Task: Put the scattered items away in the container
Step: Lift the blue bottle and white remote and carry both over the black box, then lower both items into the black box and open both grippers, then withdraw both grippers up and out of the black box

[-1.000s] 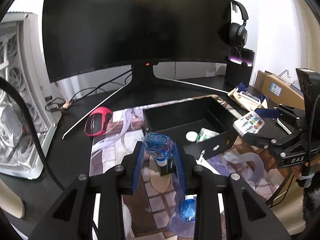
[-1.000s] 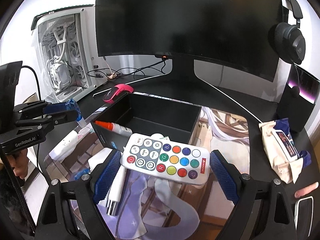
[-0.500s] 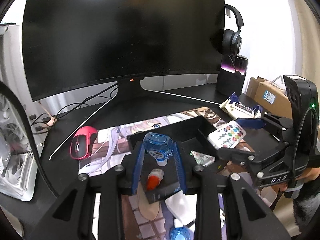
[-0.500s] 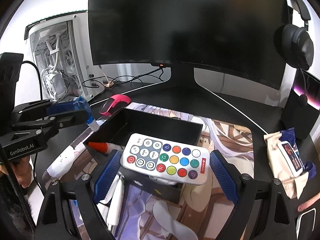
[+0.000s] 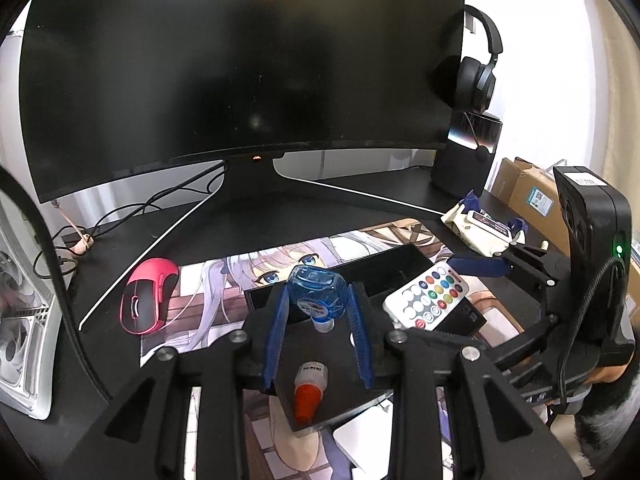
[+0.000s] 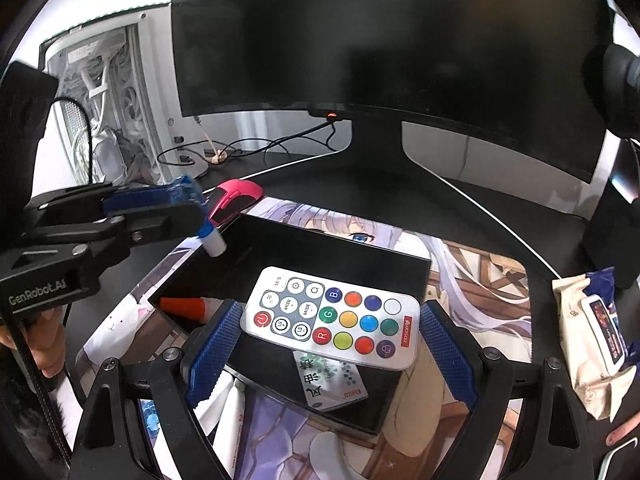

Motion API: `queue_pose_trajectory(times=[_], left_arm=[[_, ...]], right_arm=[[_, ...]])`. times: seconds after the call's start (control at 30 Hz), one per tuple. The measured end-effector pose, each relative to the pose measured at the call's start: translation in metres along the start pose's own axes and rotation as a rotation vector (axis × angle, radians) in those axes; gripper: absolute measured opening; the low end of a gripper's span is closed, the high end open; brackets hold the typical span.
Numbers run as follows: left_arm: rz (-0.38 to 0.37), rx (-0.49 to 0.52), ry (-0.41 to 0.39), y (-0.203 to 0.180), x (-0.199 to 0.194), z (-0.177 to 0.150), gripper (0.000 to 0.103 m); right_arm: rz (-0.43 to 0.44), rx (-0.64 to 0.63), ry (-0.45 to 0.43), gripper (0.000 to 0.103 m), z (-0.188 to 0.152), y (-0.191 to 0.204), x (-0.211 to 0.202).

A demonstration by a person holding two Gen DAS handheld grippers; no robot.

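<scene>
Blue pads of the left gripper are clamped on a small clear-blue bottle, white cap down, held above the near left corner of the black container, which sits on the printed desk mat with a red-capped tube lying in that same corner. From the right wrist, the right gripper has its pads pressed wide apart on the two short ends of a white remote with coloured buttons, held over the container's near edge above a printed packet on its floor, while a pink mouse lies on the desk beyond the mat's far left corner.
</scene>
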State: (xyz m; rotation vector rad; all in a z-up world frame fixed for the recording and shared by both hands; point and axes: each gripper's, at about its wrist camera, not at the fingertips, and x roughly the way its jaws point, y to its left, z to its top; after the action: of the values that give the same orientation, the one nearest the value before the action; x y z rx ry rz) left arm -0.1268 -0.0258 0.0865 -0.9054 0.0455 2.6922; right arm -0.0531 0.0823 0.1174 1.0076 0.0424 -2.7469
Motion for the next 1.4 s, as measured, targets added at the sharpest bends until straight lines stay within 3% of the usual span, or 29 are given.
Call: queue_pose_trajectory(times=[0.4,0.77,0.83,0.87,0.9,0.93,1.0,1.2,1.4], left_arm=[[-0.022,-0.007,0.040,0.000,0.021,0.001,0.029],[-0.031,0.000,0.044,-0.003,0.023,0.002,0.030],[-0.032,-0.002,0.044,-0.004,0.022,0.002,0.046],[-0.024,-0.006,0.042,-0.005,0.020,0.002,0.067],[-0.009,-0.007,0.026,-0.006,0.018,0.002,0.079],[0.014,-0.003,0.010,-0.007,0.015,0.002,0.083],[0.073,0.000,0.005,-0.008,0.012,0.002,0.103],[0.084,0.014,-0.010,-0.010,0.005,-0.001,0.103],[0.111,0.014,-0.002,-0.012,-0.003,-0.009,0.103]], right_arm=[[0.004,-0.039,0.045,0.091,0.004,0.010,0.025],[0.005,-0.027,0.044,0.091,0.004,0.008,0.022],[-0.003,-0.032,0.041,0.094,0.004,0.007,0.019],[-0.006,-0.044,0.047,0.094,0.003,0.008,0.018],[-0.006,-0.054,0.052,0.094,0.003,0.009,0.017],[-0.004,-0.061,0.047,0.097,0.002,0.010,0.015],[-0.010,-0.070,0.025,0.103,0.000,0.010,0.009],[-0.065,-0.090,0.021,0.103,-0.005,0.009,-0.001],[-0.058,-0.063,0.016,0.103,-0.012,0.004,-0.009]])
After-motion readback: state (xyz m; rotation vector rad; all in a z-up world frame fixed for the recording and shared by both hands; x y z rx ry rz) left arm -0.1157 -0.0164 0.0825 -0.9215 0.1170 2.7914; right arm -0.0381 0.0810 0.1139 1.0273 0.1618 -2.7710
